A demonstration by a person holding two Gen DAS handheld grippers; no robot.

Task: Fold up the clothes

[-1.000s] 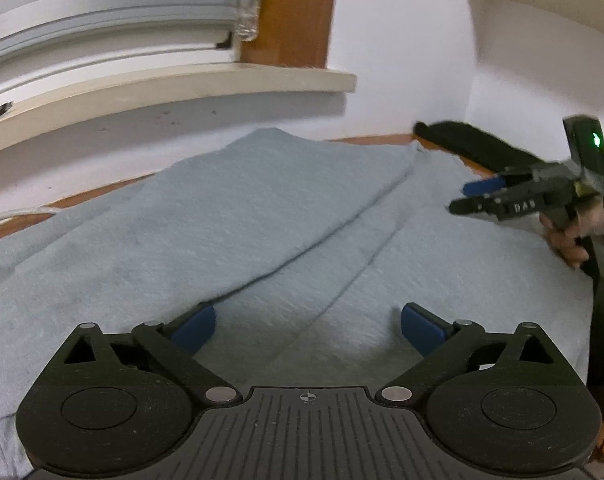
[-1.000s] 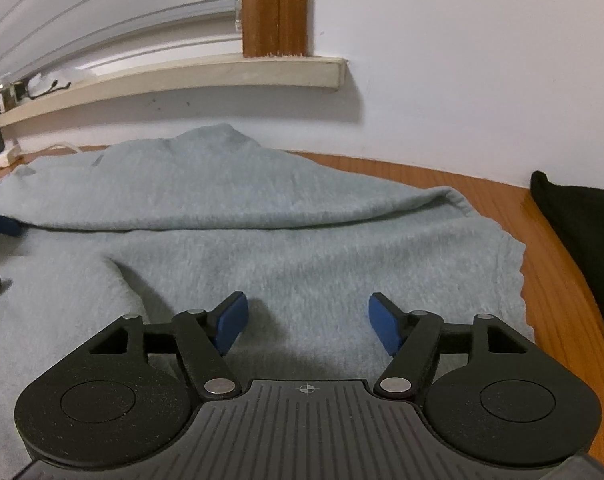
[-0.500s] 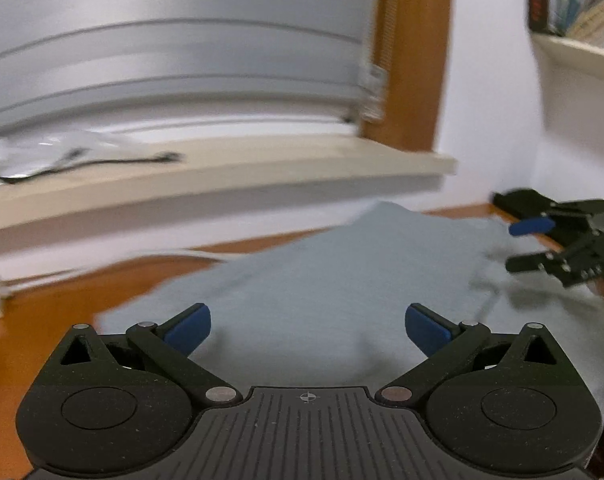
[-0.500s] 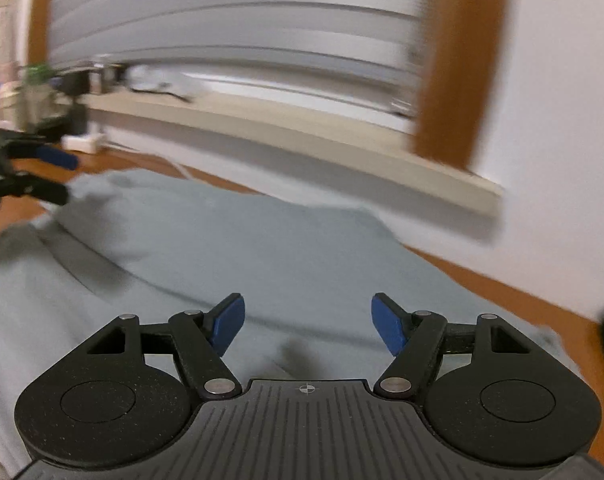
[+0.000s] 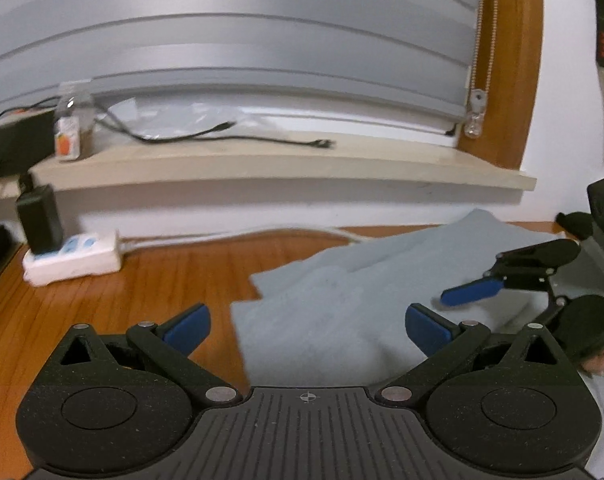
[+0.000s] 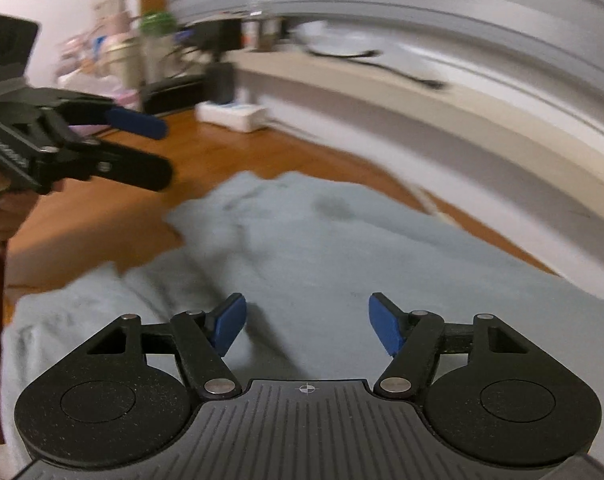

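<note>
A light grey garment [image 5: 342,304] lies spread on the wooden table [image 5: 122,304]; its left end and corners show in the left wrist view. My left gripper [image 5: 308,326] hangs open over that left edge, holding nothing. My right gripper [image 6: 306,324] stands open above the grey garment [image 6: 342,248], nothing between its blue pads. The right gripper [image 5: 498,280] also appears at the right edge of the left wrist view, open. The left gripper [image 6: 142,148] shows at the left of the right wrist view, a hand behind it.
A white power strip [image 5: 72,256] with a black adapter sits at the back left of the table, its cable running along the wall. A window sill [image 5: 262,168] carries a black cable and a small bottle [image 5: 72,128]. Clutter stands at the far left [image 6: 150,60].
Both grippers have swung leftward along the garment, from its middle and right part to its left end. Both have stayed open and empty. The power strip has come into view.
</note>
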